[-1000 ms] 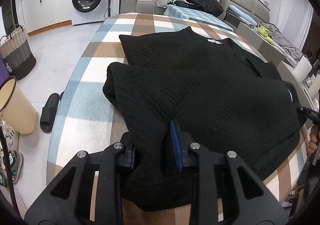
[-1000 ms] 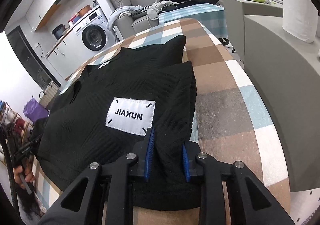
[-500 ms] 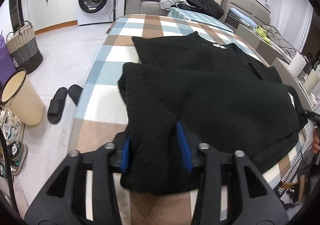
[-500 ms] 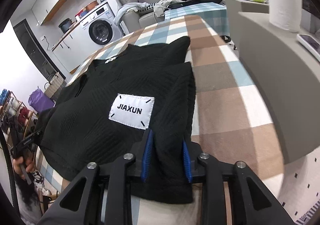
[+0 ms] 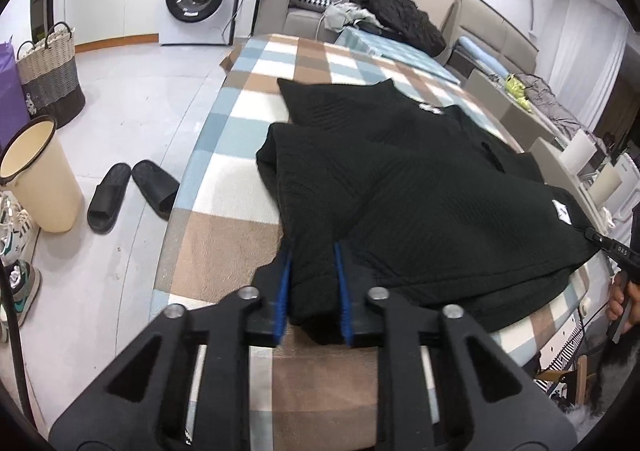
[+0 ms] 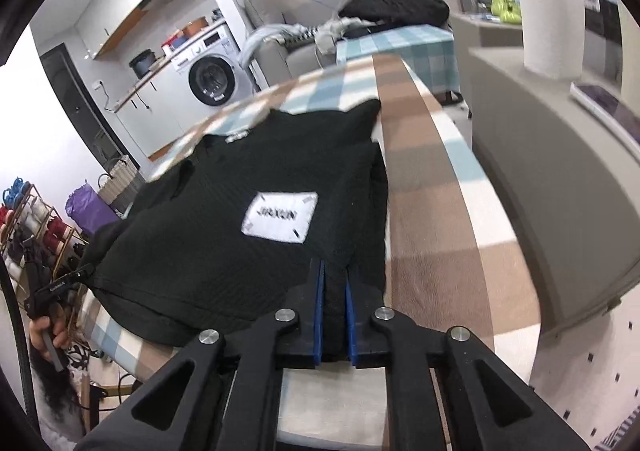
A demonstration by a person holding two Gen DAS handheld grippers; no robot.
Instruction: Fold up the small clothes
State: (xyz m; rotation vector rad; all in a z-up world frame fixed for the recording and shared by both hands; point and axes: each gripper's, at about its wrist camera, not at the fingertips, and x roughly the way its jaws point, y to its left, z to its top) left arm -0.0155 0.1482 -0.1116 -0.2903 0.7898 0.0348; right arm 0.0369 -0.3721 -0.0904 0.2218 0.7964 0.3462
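Now the black ribbed knit garment [image 5: 420, 187] lies partly folded on the checked brown, blue and white cloth-covered table [image 5: 224, 227], its doubled lower part hanging over the near edge. The left gripper [image 5: 311, 283] has just been closing and pinches a bunched fold of the fabric between its blue pads [image 5: 283, 291] at the near left corner of the garment. The right gripper [image 6: 333, 311] has likewise just closed on the hem near the white sewn label [image 6: 280, 215] (lettering blurred). A pair of black slippers [image 5: 132, 193] sits on the floor beside the table's left edge.
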